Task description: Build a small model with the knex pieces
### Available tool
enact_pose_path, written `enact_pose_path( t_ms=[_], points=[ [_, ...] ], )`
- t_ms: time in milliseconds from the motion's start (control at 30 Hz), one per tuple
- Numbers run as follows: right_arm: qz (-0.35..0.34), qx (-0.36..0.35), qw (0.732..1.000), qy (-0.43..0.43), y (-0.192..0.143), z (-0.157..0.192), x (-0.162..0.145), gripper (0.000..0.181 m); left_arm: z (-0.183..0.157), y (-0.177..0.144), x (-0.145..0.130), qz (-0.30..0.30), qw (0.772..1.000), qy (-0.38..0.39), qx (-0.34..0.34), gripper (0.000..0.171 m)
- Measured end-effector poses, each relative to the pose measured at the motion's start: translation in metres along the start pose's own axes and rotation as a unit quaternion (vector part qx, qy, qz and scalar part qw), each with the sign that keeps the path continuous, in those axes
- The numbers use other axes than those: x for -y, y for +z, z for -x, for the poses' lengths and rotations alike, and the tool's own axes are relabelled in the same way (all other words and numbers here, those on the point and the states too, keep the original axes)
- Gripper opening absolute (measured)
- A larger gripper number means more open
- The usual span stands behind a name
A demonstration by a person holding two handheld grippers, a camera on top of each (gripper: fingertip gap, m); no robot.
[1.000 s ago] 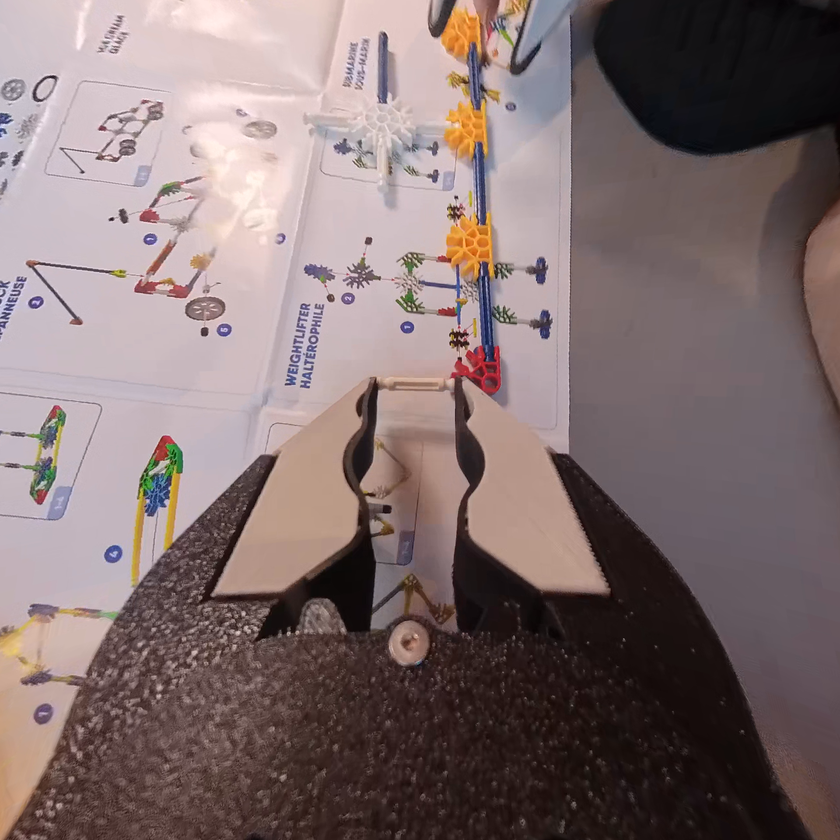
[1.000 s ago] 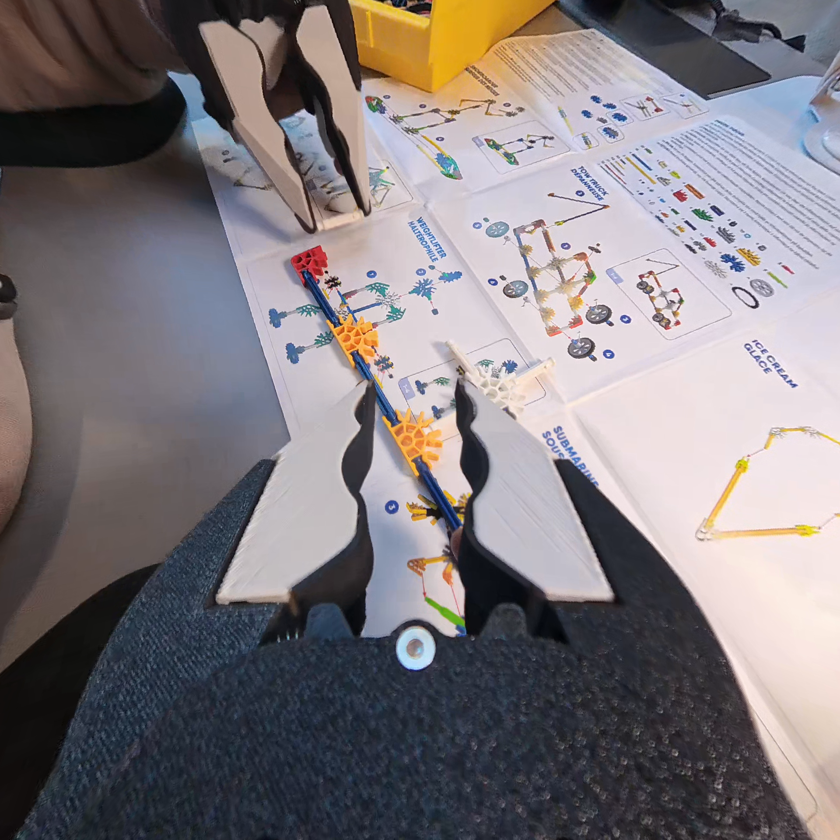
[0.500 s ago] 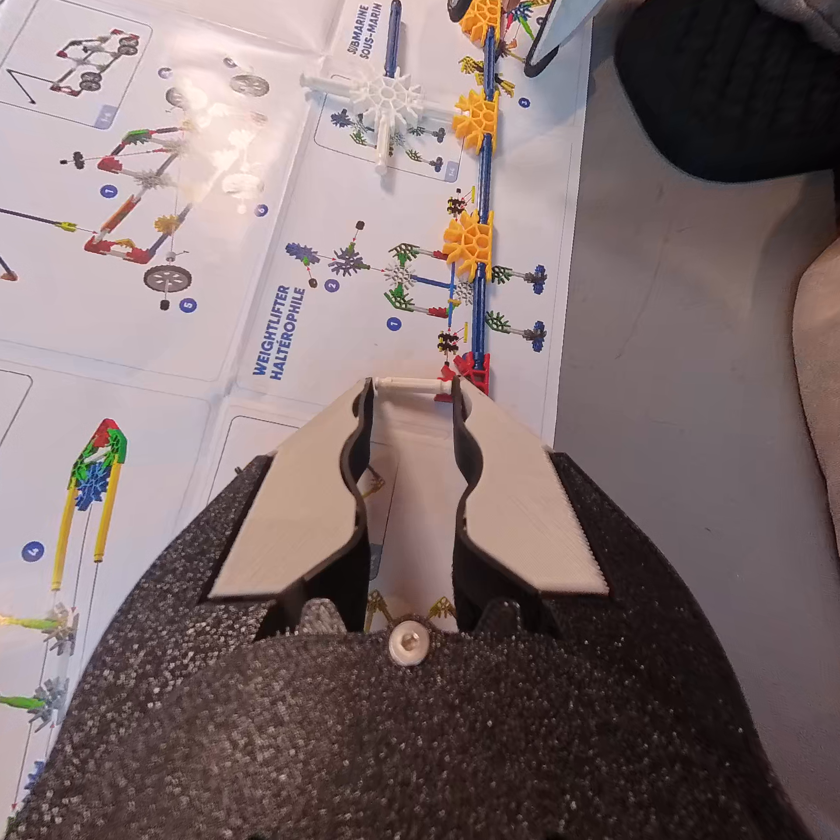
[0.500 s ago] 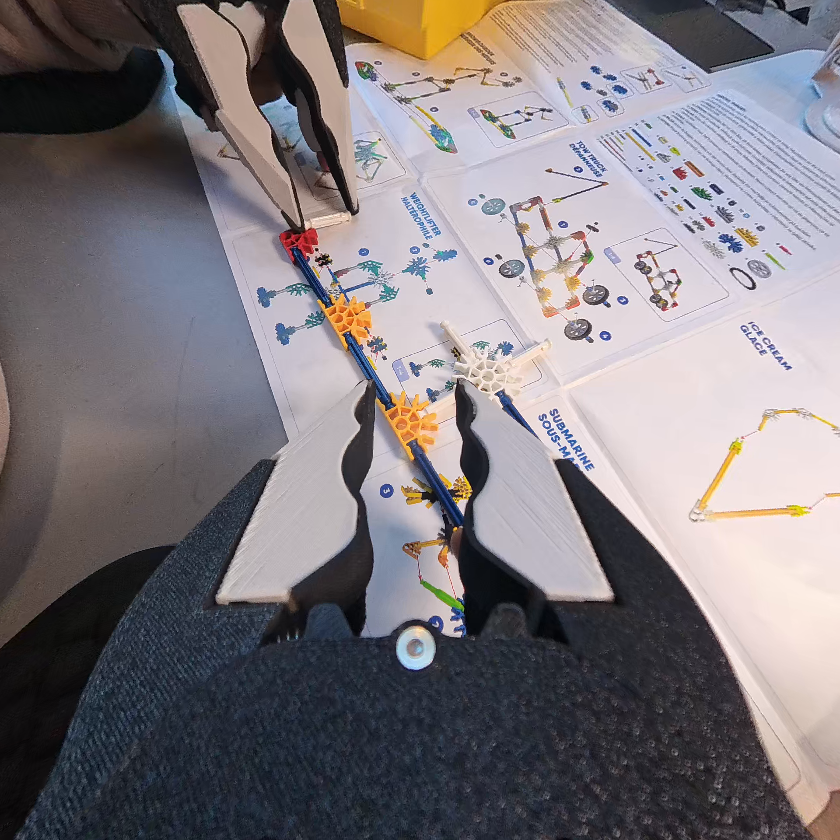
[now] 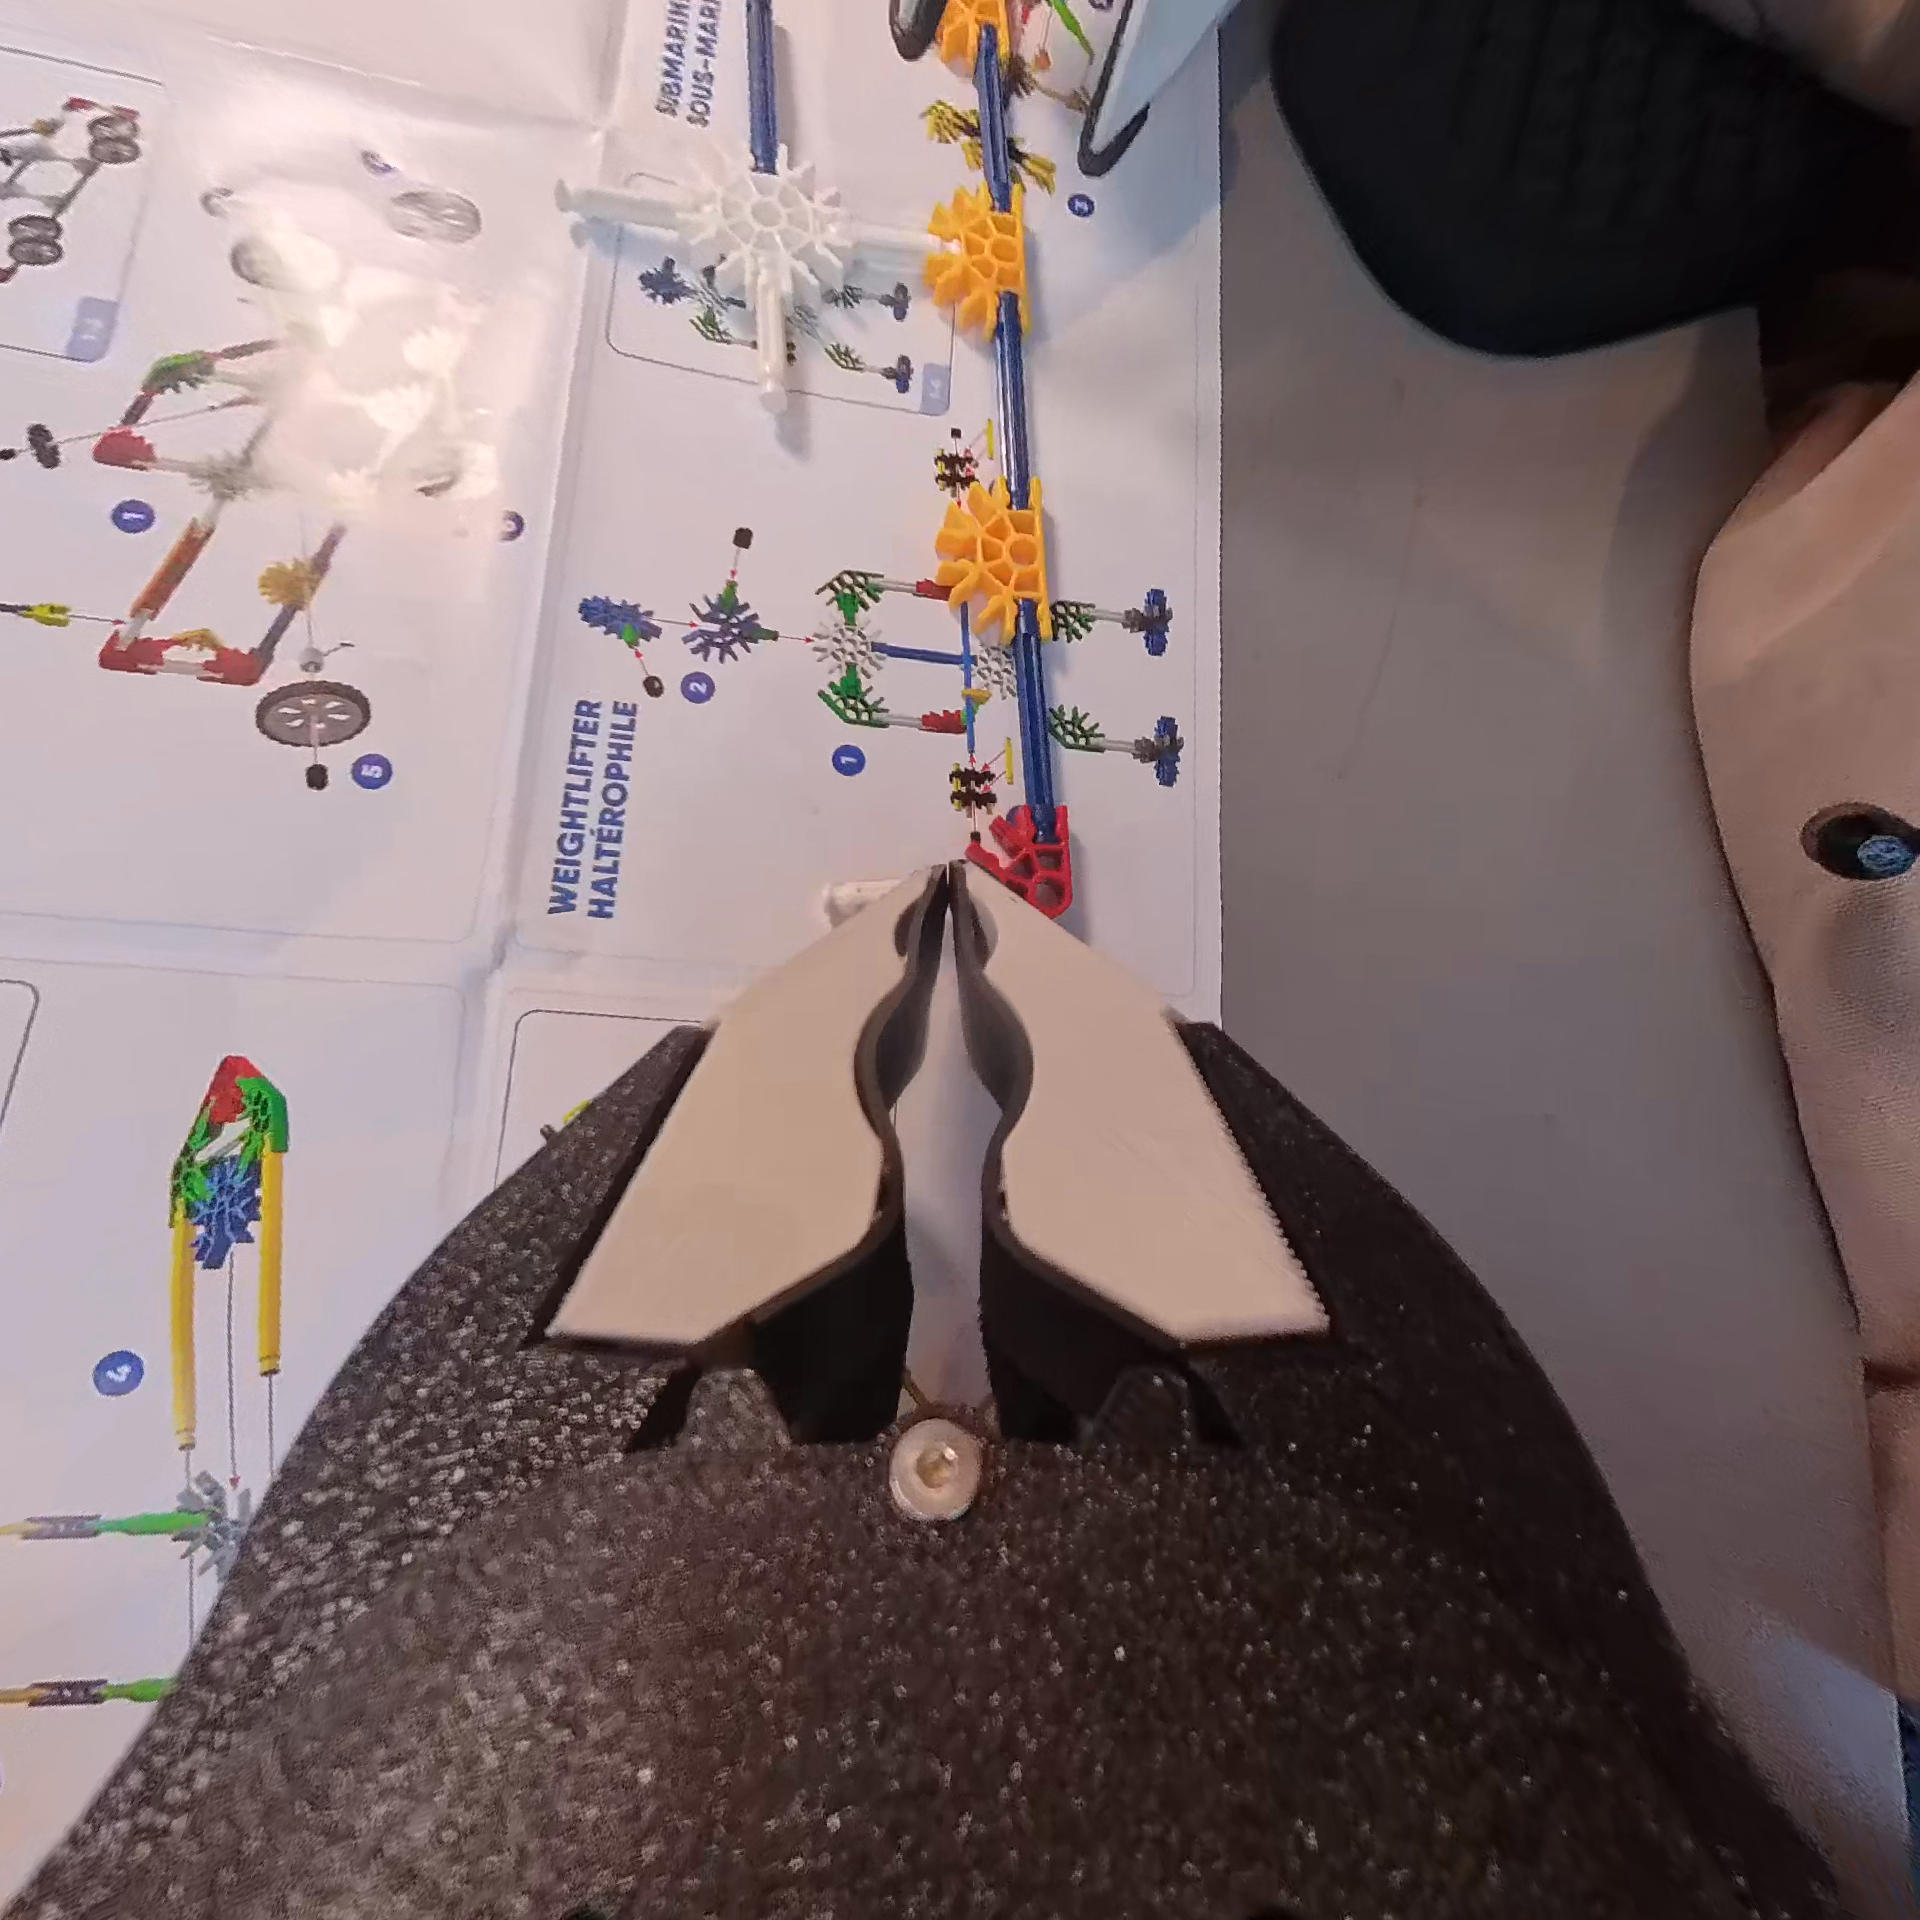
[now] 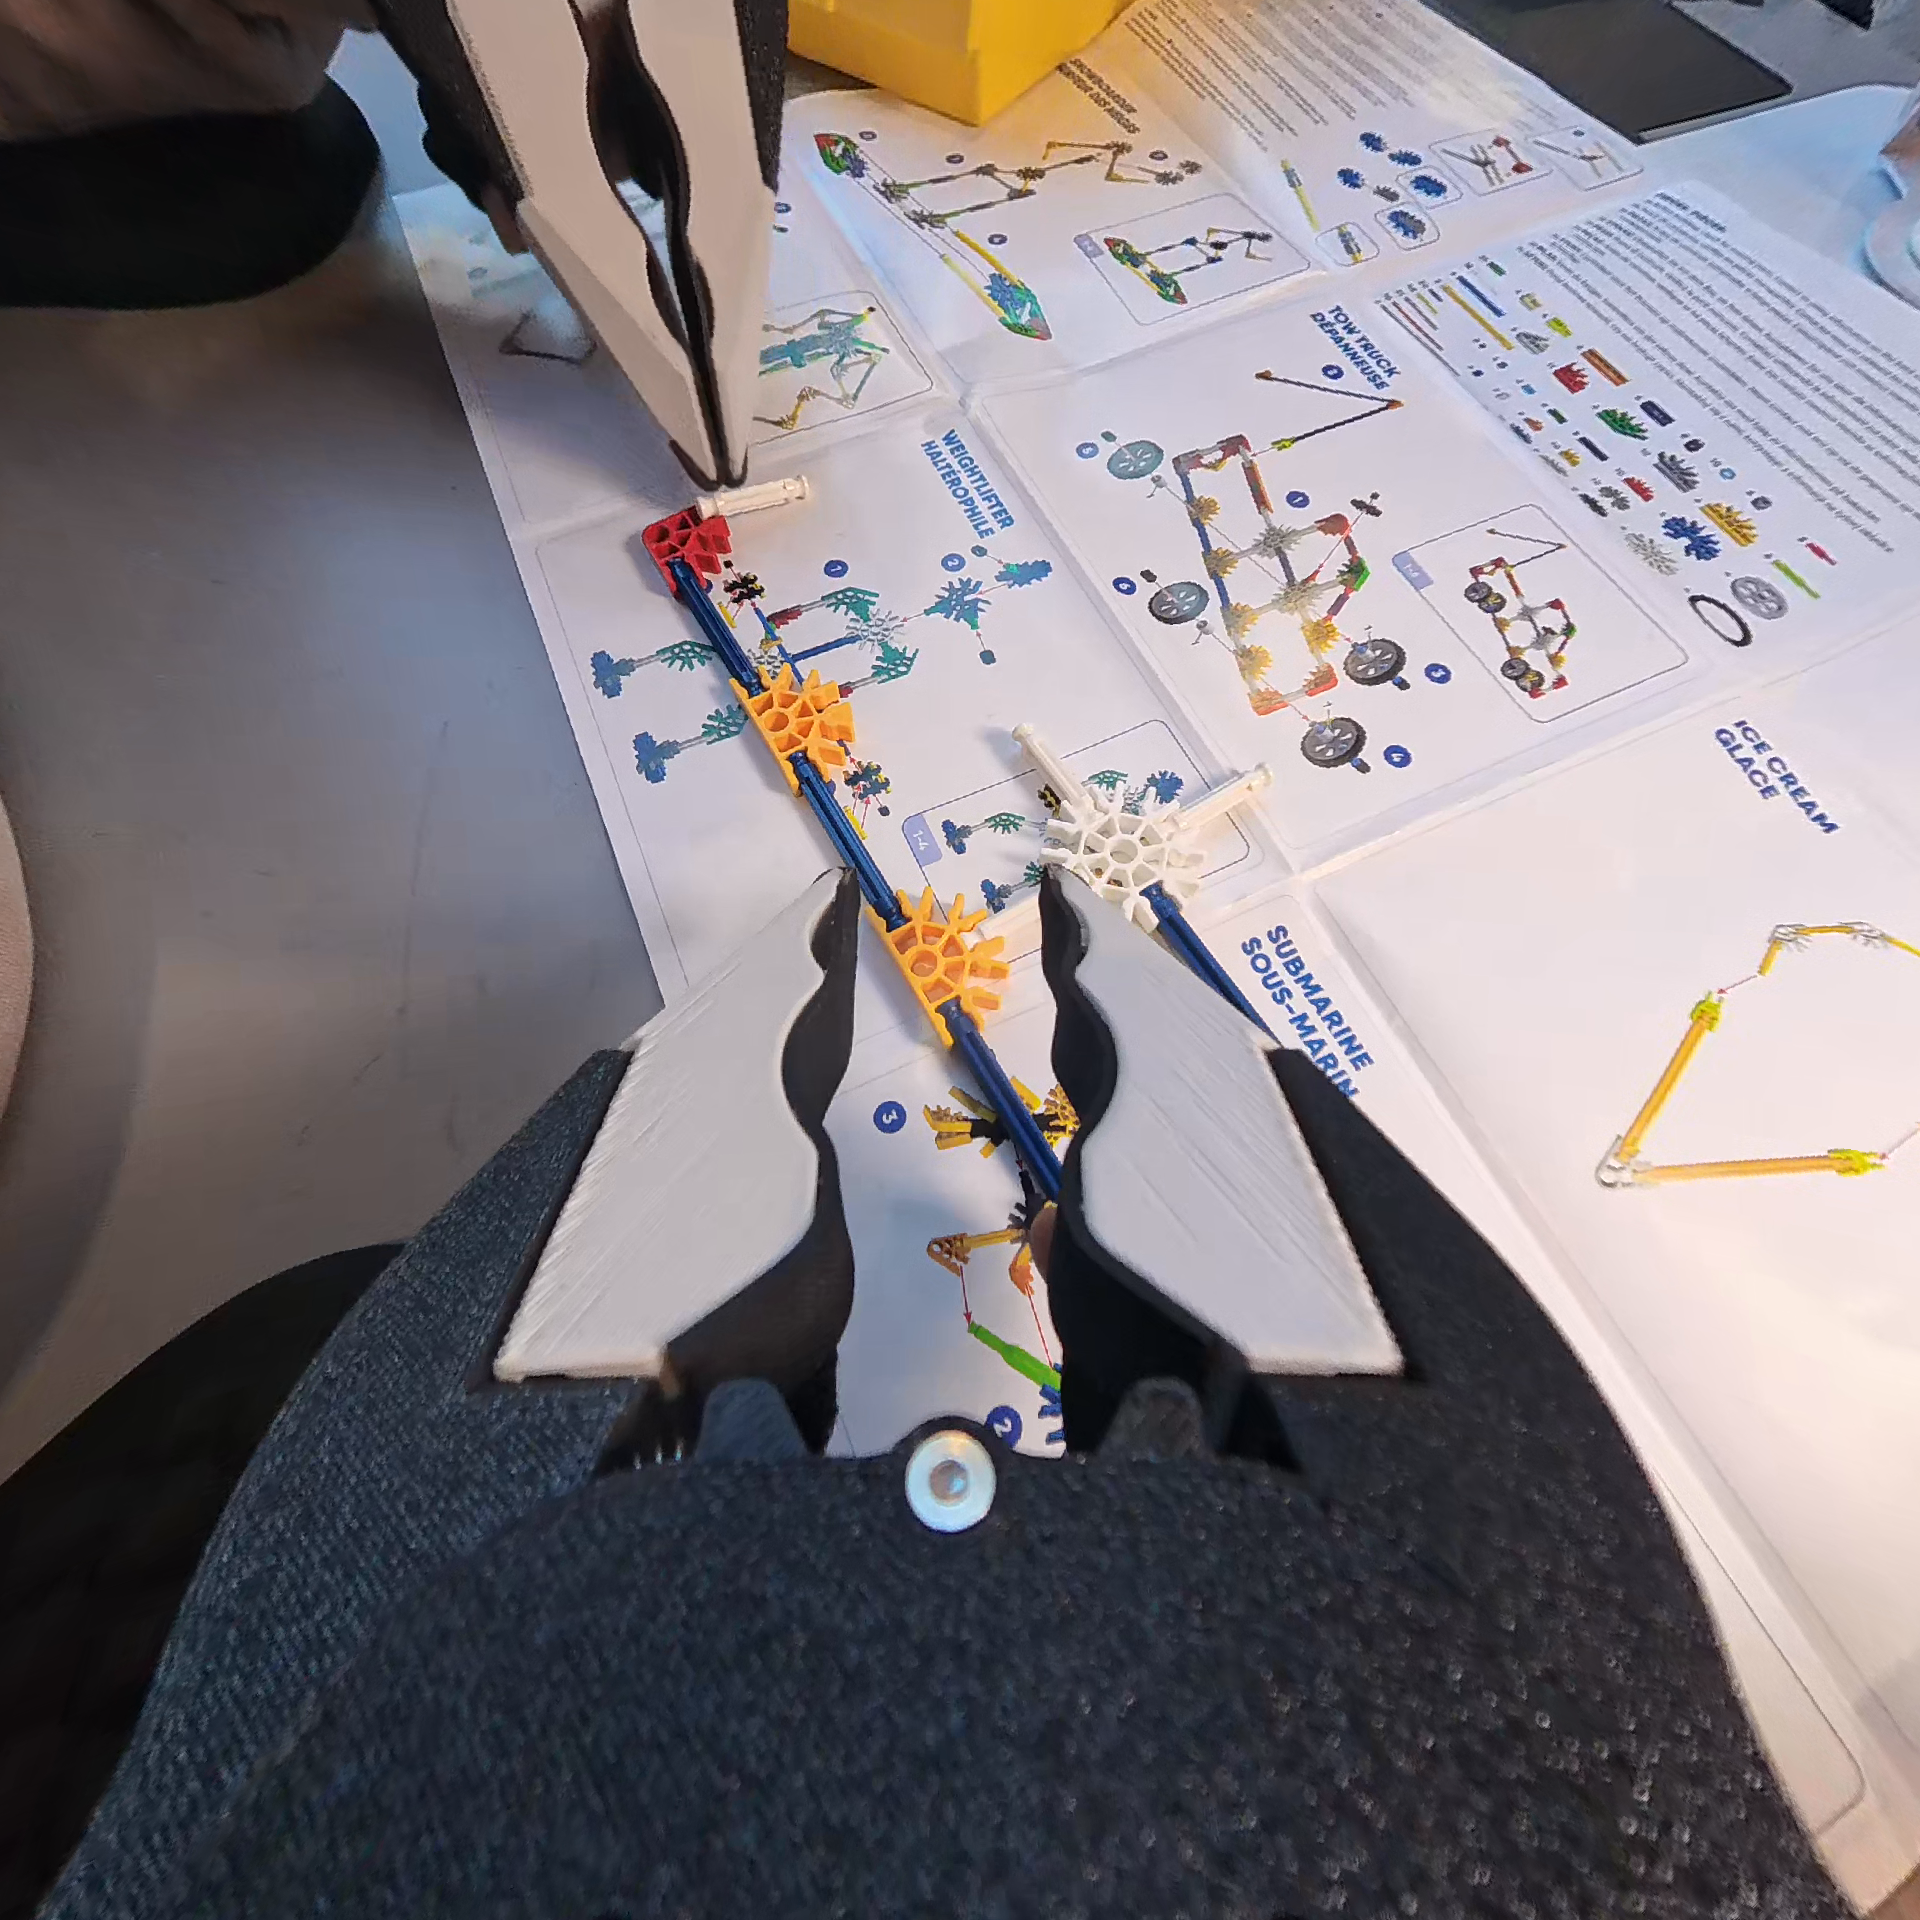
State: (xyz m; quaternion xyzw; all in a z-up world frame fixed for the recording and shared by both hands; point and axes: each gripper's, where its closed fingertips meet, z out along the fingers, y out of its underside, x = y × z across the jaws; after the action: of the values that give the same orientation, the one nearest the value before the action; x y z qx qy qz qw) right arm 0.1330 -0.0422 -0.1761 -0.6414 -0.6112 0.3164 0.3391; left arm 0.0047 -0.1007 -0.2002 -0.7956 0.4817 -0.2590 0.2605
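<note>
Grippers: 2, orange connectors (image 6: 795,717) 2 visible, red connector (image 6: 686,540) 1, white rod (image 6: 753,497) 1

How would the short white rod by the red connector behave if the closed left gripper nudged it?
The white rod lies loose and flat on the glossy instruction sheet, beside the red connector, so it would probably slide or roll easily. It looks like thin rigid plastic, likely very light. The left gripper, shut at its tips, seems apt to skitter it away.

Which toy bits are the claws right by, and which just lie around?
By the claws: left claw, shut, tips at white rod and red connector; right claw, open around blue-and-orange chain.
Lying around: white snowflake piece, yellow box, instruction sheet.
</note>
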Motion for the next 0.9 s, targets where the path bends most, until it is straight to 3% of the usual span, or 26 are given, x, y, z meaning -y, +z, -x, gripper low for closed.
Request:
enact_pose_path(
  t_ms=[500,667,767,900],
  points=[
    [0.007,0.005,1.000,0.002,0.003,0.001,-0.004,0.034,-0.003,0.002,-0.006,0.113,0.989,0.092,0.029,0.000],
    [0.006,0.007,1.000,0.000,0.003,0.003,-0.003,0.034,-0.001,-0.001,-0.002,0.163,0.982,0.095,0.020,0.000],
    [0.001,0.006,1.000,0.001,0.001,0.002,-0.002,0.034,-0.002,-0.006,0.010,0.156,0.985,0.069,0.002,0.000],
    [-0.002,0.006,1.000,0.000,-0.001,0.001,-0.002,0.034,-0.004,-0.001,0.004,0.176,0.983,0.054,-0.008,0.000]
  ],
)
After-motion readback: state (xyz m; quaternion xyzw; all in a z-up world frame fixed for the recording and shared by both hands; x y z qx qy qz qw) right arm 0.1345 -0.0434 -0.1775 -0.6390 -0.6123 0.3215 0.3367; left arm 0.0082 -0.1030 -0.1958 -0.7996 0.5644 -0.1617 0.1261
